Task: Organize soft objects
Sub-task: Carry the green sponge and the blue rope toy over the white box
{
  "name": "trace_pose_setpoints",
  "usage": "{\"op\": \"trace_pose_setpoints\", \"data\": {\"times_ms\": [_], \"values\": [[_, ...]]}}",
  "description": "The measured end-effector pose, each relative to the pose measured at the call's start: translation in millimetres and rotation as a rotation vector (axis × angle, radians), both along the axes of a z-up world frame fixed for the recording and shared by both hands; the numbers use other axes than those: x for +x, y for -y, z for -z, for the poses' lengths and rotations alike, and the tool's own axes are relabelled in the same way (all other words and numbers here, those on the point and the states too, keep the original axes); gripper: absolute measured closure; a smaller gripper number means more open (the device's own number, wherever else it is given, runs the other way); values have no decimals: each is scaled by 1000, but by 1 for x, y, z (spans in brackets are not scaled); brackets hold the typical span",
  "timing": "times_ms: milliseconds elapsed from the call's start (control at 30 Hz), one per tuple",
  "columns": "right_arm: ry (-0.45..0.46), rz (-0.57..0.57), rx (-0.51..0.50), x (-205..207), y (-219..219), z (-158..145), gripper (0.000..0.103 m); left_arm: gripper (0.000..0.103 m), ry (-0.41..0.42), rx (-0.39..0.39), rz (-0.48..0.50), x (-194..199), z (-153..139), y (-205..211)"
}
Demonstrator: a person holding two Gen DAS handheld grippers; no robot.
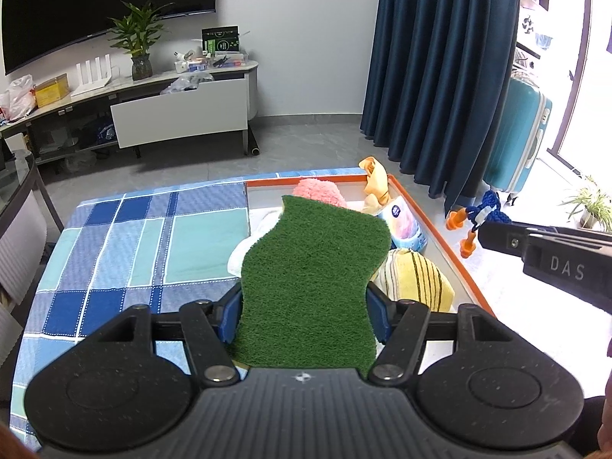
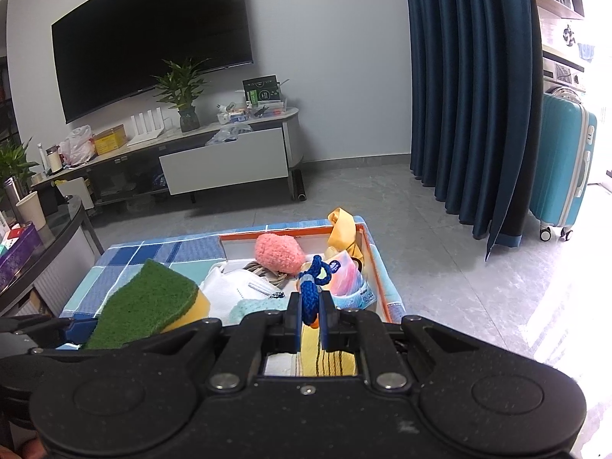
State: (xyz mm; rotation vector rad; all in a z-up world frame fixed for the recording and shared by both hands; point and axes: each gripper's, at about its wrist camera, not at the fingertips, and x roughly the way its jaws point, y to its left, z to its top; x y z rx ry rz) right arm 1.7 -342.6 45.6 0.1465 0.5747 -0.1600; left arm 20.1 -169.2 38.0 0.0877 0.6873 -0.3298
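green scouring sponge [image 1: 311,279] is clenched in the left gripper [image 1: 304,315] above the orange-rimmed box [image 1: 459,264]; right gripper [image 2: 309,319] grasps a blue knitted toy [image 2: 311,287]. next: lower and release both inside.

A dark television [image 2: 153,38] is mounted on the wall above a low media console [image 2: 183,153]. A potted plant [image 2: 183,95], a yellow box [image 2: 109,139] and a white plastic bag [image 2: 78,145] are seen on the console top. Dark blue curtains [image 2: 470,95] are hung at right, with a turquoise suitcase [image 2: 562,168] stood beside them on the grey tiled floor [image 2: 440,267]
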Motion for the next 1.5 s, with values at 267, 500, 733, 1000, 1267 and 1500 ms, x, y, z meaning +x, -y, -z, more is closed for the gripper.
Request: {"op": "trace_pose_setpoints", "data": {"times_ms": [267, 500, 733, 1000, 1267, 1500], "values": [[-7, 3, 14, 6, 4, 2, 92, 39, -14, 4, 7, 5, 0, 5], [-5, 2, 16, 11, 6, -2, 92, 39, -23, -1, 12, 12, -3, 8], [-1, 6, 16, 16, 10, -8, 92, 39, -24, 2, 17, 18, -6, 11], [-1, 7, 17, 20, 13, -12, 92, 39, -19, -4, 18, 23, -9, 14], [-4, 1, 21, 26, 14, -14, 92, 39, -20, -9, 20, 29, -10, 16], [-12, 5, 23, 30, 16, -12, 92, 38, -28, -8, 23, 35, -9, 18]]}}
